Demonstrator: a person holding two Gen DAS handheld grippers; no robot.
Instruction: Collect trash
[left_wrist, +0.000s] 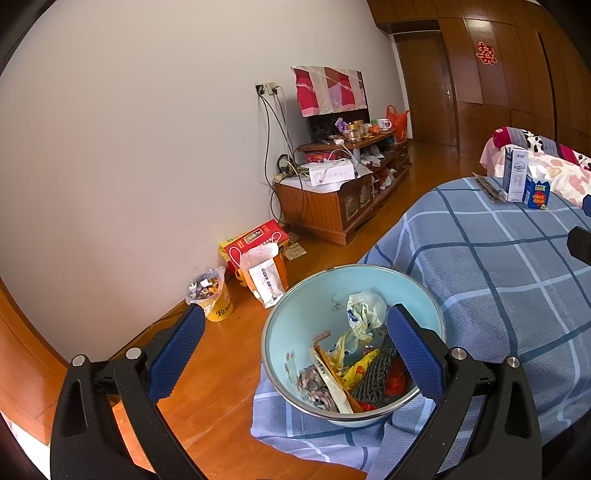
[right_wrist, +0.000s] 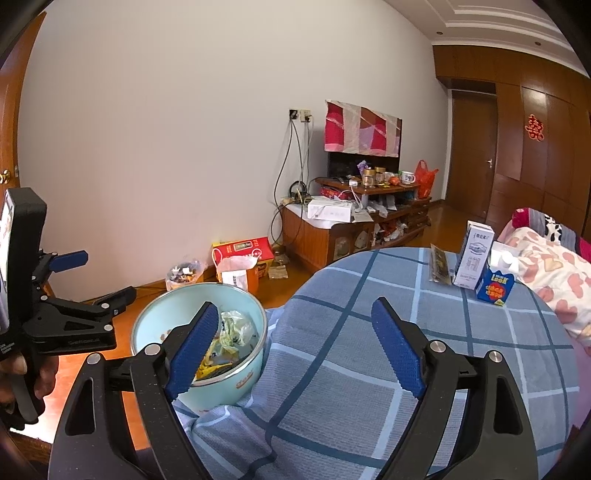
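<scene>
A pale blue bowl (left_wrist: 295, 325) full of trash (left_wrist: 354, 369), wrappers and crumpled plastic, sits on the near corner of the bed (left_wrist: 498, 266), on its blue checked sheet. The left gripper (left_wrist: 295, 354) hangs wide apart over the bowl, holding nothing. The right gripper (right_wrist: 295, 350) is likewise spread wide and empty above the sheet. Two cartons (right_wrist: 484, 266) stand far back on the bed.

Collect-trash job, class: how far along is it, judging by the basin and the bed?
Done: wrappers and bags already lie in the light blue basin. In hand: nothing; the left claw and the right claw are both open. Left: two cartons and a flat packet on the checked bedcover.
</scene>
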